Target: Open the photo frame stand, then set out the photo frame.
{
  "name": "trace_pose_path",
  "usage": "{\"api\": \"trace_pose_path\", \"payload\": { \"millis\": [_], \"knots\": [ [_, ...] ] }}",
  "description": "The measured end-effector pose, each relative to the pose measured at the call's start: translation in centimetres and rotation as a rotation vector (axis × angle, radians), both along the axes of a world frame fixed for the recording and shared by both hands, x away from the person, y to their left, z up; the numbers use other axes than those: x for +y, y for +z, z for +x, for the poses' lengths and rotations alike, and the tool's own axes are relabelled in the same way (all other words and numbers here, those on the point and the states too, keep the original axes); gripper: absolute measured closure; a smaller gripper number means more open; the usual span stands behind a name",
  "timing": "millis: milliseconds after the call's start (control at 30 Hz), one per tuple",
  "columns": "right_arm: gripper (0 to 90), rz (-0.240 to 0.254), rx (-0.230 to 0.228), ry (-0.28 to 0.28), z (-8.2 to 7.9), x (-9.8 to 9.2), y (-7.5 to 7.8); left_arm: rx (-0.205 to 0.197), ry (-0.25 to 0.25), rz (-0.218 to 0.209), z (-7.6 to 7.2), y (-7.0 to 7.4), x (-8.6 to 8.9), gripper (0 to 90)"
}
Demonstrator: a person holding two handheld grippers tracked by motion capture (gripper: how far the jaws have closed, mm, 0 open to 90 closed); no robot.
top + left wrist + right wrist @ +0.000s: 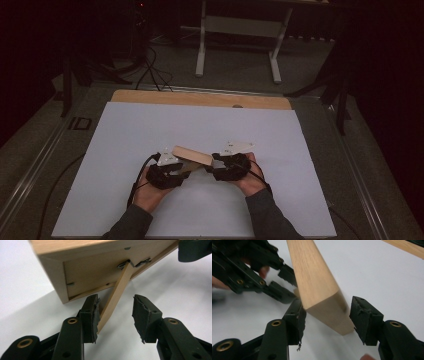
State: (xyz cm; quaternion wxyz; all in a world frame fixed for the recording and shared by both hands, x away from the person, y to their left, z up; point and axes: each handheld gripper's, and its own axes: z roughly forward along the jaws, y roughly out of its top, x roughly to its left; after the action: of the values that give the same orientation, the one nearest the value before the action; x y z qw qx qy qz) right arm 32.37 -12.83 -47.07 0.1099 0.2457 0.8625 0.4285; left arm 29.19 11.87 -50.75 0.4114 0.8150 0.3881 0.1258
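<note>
A light wooden picture frame [192, 156] hangs tilted just above the white sheet [150, 130] between both hands. In the left gripper view its back panel [100, 267] faces me and its thin hinged stand leg [117, 295] runs down between the jaws of my left gripper [116, 312]. One pad touches the leg and the other stands clear, so this gripper is open. My right gripper [327, 315] straddles the frame's near end [317, 285] with a gap at one pad, also open. The left gripper [291, 287] shows beyond the frame there.
The white sheet covers a wooden tabletop whose bare far edge [200, 98] shows. On the floor behind stand a white desk frame [237, 30] and dark stands with cables [150, 70]. A black cable [135, 187] trails from the left gripper.
</note>
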Motion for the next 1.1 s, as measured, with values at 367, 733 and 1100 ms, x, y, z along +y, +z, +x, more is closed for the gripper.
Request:
{"api": "trace_pose_path", "payload": {
  "millis": [367, 733, 1100],
  "knots": [
    [39.1, 0.005, -0.026, -0.010, -0.3, -0.2, 0.3, -0.020, 0.010, 0.006, -0.6, 0.4, 0.4, 55.2],
    [38.7, -0.003, -0.049, -0.005, -0.9, 0.0, 0.4, -0.048, 0.011, 0.026, -0.9, 0.8, 0.3, 55.1],
    [35.5, 0.045, -0.061, -0.009, -1.0, -0.5, 1.0, -0.056, 0.002, 0.028, -1.1, 1.0, 0.3, 54.7]
  ]
}}
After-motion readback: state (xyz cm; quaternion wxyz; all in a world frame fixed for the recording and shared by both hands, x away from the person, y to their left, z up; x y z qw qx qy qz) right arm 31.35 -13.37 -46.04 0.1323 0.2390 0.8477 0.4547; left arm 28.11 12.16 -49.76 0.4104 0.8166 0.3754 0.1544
